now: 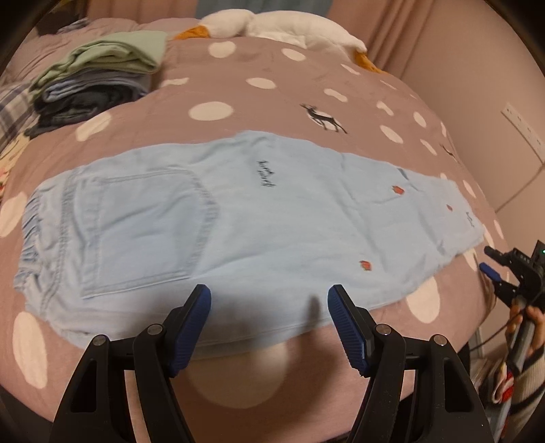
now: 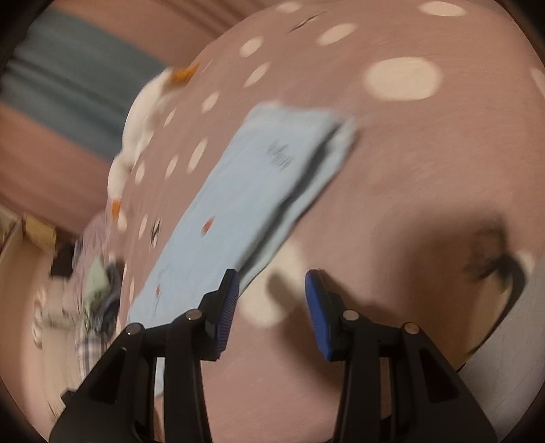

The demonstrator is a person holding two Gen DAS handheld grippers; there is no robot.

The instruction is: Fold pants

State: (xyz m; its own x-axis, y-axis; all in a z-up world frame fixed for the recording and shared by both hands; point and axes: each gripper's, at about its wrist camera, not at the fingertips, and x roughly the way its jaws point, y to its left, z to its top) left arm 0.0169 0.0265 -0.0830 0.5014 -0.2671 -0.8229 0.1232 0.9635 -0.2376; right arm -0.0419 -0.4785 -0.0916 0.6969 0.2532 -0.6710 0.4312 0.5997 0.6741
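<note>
Light-blue pants (image 1: 218, 218) lie flat on my bedspread (image 1: 272, 92), legs stacked lengthwise, crosswise folds judged pending; left gripper (image 1: 269, 300) and right gripper (image 2: 270, 283) both spread, empty.

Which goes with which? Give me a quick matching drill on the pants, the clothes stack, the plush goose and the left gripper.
Things:
1. pants
2. clothes stack
3. plush goose
4. left gripper

States:
A. folded pile, green piece on top
B. open, nothing between the fingers
C. light blue, lying flat on the dotted bedspread
D. white, at the bed's far edge

Pairs: 1-C, 2-A, 3-D, 4-B
</note>
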